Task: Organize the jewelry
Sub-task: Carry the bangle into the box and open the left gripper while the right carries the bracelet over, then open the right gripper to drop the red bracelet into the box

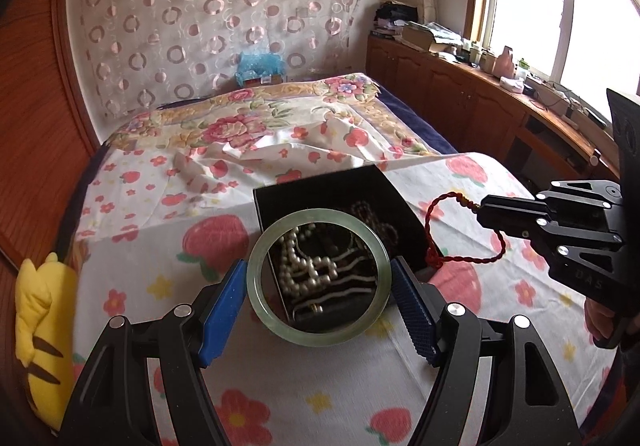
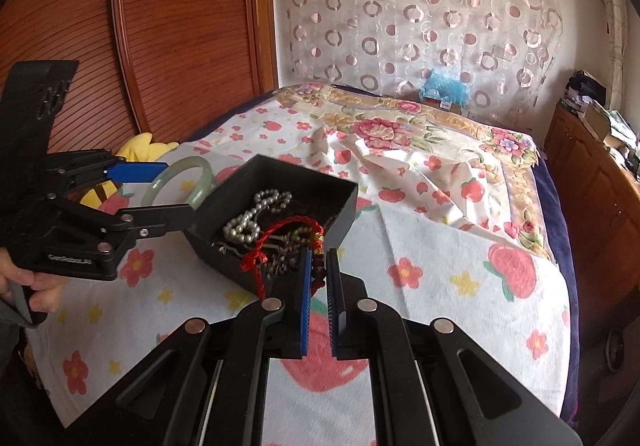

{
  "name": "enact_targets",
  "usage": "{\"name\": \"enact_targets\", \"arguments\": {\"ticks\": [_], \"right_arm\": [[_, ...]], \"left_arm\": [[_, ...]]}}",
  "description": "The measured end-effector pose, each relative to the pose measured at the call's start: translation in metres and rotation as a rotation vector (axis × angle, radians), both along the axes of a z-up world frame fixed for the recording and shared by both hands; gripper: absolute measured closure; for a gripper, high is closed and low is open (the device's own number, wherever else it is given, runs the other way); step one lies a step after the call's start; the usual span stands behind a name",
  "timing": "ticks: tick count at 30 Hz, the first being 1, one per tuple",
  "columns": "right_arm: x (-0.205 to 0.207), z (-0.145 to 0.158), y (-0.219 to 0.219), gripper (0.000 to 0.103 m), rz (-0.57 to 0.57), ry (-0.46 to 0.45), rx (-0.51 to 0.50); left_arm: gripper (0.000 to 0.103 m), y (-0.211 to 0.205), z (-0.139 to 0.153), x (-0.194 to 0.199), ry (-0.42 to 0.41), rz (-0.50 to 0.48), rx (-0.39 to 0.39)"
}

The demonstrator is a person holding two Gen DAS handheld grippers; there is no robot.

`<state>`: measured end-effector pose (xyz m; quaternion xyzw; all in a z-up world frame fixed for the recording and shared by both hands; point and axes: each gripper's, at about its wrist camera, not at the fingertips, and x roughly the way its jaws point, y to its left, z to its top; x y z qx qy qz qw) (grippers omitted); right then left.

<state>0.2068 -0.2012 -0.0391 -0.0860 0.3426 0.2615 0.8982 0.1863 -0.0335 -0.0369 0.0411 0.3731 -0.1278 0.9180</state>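
The bed (image 2: 440,254) is wearing a strawberry-print sheet (image 2: 432,298); a black jewelry box (image 2: 280,181) is sitting mid-bed, and a yellow plush toy (image 1: 44,330) is lying along its left edge.

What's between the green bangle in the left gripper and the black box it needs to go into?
Nothing visible blocks it. The green bangle, held between the left gripper fingers, sits right at the open black box. Only the pearl strand lies inside, and the right gripper holds the red cord off at the opposite side.

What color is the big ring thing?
The bangle is pale milky green, clearest in the left wrist view.
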Motion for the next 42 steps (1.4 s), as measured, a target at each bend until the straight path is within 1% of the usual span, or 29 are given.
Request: {"name": "enact_targets", "arguments": {"ticks": [9, 15, 19, 21, 22, 23, 27, 31, 36, 40, 41, 42], "right_arm": [[0.024, 0.002, -0.001, 0.095, -0.004, -0.002, 0.035], [0.032, 0.001, 0.003, 0.095, 0.003, -0.006, 0.04], [0.036, 0.0, 0.008, 0.095, 0.016, -0.011, 0.034], [0.038, -0.001, 0.011, 0.095, 0.021, -0.012, 0.034], [0.039, -0.001, 0.012, 0.095, 0.022, -0.012, 0.033], [0.04, -0.002, 0.014, 0.095, 0.025, -0.013, 0.032], [0.043, -0.003, 0.017, 0.095, 0.028, -0.012, 0.039], [0.044, -0.003, 0.024, 0.095, 0.041, -0.012, 0.043], [0.044, -0.007, 0.038, 0.094, 0.066, -0.008, 0.039], [0.045, -0.011, 0.048, 0.094, 0.082, 0.0, 0.041], [0.046, -0.013, 0.05, 0.092, 0.083, 0.002, 0.037], [0.048, -0.015, 0.052, 0.083, 0.084, 0.004, 0.029]], "left_arm": [[0.034, -0.01, -0.011, 0.033, 0.025, -0.014, 0.005], [0.034, -0.015, -0.017, 0.042, 0.032, -0.023, 0.017], [0.034, -0.016, -0.017, 0.043, 0.034, -0.025, 0.006], [0.032, -0.015, -0.016, 0.044, 0.026, -0.026, -0.001], [0.027, -0.015, -0.015, 0.045, 0.02, -0.027, -0.003], [0.026, -0.015, -0.014, 0.045, 0.011, -0.028, -0.003], [0.026, -0.01, -0.01, 0.042, -0.012, -0.015, 0.002], [0.026, 0.009, -0.007, 0.034, -0.026, 0.018, -0.01], [0.025, 0.032, -0.007, 0.02, -0.034, 0.061, -0.011], [0.025, 0.043, -0.009, 0.012, -0.034, 0.082, -0.001], [0.025, 0.045, -0.009, 0.011, -0.034, 0.084, 0.0], [0.025, 0.046, -0.009, 0.009, -0.034, 0.086, 0.001]]}}
